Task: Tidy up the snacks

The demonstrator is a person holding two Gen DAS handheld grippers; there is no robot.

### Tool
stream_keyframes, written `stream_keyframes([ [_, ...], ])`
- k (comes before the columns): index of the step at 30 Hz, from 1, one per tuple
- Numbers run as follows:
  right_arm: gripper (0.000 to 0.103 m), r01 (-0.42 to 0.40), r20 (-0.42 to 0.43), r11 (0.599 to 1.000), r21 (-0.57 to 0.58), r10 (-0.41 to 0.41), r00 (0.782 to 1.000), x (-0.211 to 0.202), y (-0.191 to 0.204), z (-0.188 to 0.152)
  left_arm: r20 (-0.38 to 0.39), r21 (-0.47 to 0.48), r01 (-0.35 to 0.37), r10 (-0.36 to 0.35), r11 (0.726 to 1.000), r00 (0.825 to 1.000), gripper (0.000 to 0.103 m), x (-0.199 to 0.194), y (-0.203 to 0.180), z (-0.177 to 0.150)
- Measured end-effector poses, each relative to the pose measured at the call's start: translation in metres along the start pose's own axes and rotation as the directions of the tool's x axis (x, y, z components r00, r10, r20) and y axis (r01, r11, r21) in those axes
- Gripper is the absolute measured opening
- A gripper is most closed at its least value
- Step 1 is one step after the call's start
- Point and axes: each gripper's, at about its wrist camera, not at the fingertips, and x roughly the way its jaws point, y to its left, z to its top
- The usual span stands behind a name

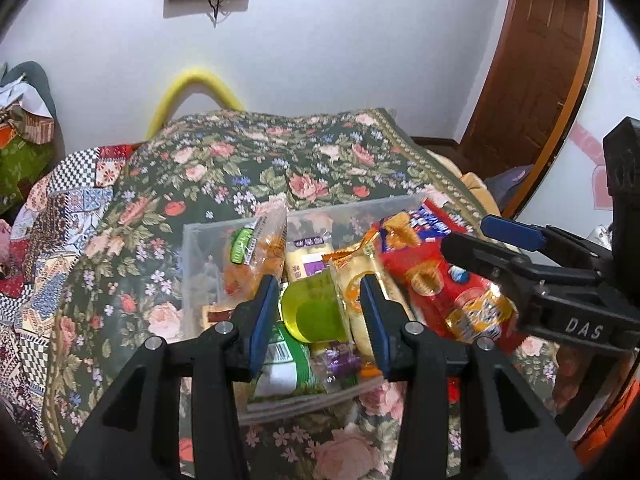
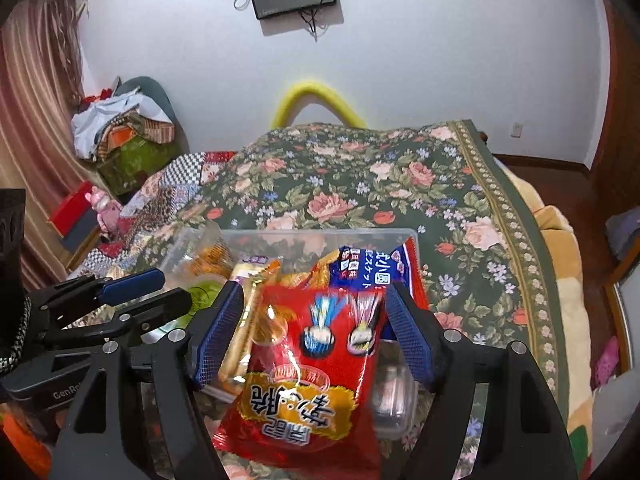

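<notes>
The right gripper [image 2: 312,336], jaws wide, straddles the red bag [image 2: 304,368] overhanging the bin [image 2: 320,234]. It should close mid-bag. The left gripper [image 1: 320,320], jaws parted and empty, hangs over the bin.

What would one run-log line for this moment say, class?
left gripper: open over green jelly cup | right gripper: open around red snack bag | clear bin: full, on floral blanket

Both cameras look down and forward, from close up, at the clear plastic bin [image 1: 208,240] of snacks near the front edge of the flowery bedspread [image 1: 248,168]. The left wrist camera looks from the bin's left side, the right wrist camera from its right. Both see the bin, the red snack bag [image 2: 304,368], the bedspread and the white wall [image 2: 440,60].
</notes>
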Motion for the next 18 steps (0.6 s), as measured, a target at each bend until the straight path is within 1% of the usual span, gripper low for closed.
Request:
stream_keyframes([
  [5, 0.07, -0.006, 0.054, 1.0, -0.009, 0.007, 0.999, -0.039, 0.007, 0.0, 0.069, 0.001, 0.002, -0.002, 1.0, 0.998, 0.042, -0.043, -0.006, 0.0],
  [9, 0.07, 0.009, 0.116, 1.0, -0.03, -0.005, 0.993, -0.074, 0.017, -0.003, 0.152, 0.01, -0.014, 0.012, 1.0, 0.988, 0.042, -0.085, -0.015, -0.003],
  [11, 0.07, 0.015, 0.155, 0.999, -0.042, -0.008, 0.988, -0.095, 0.022, -0.007, 0.198, 0.016, -0.016, 0.013, 1.0, 0.98, 0.042, -0.109, -0.021, -0.005],
  [14, 0.07, 0.015, 0.208, 0.998, -0.054, -0.004, 0.978, -0.124, 0.031, -0.011, 0.269, 0.03, -0.029, 0.019, 0.999, 0.963, 0.042, -0.144, -0.032, -0.01],
  [18, 0.072, 0.018, 0.282, 0.997, -0.073, 0.004, 0.96, -0.161, 0.045, -0.018, 0.36, 0.041, -0.056, 0.037, 0.998, 0.932, 0.045, -0.189, -0.045, -0.021],
])
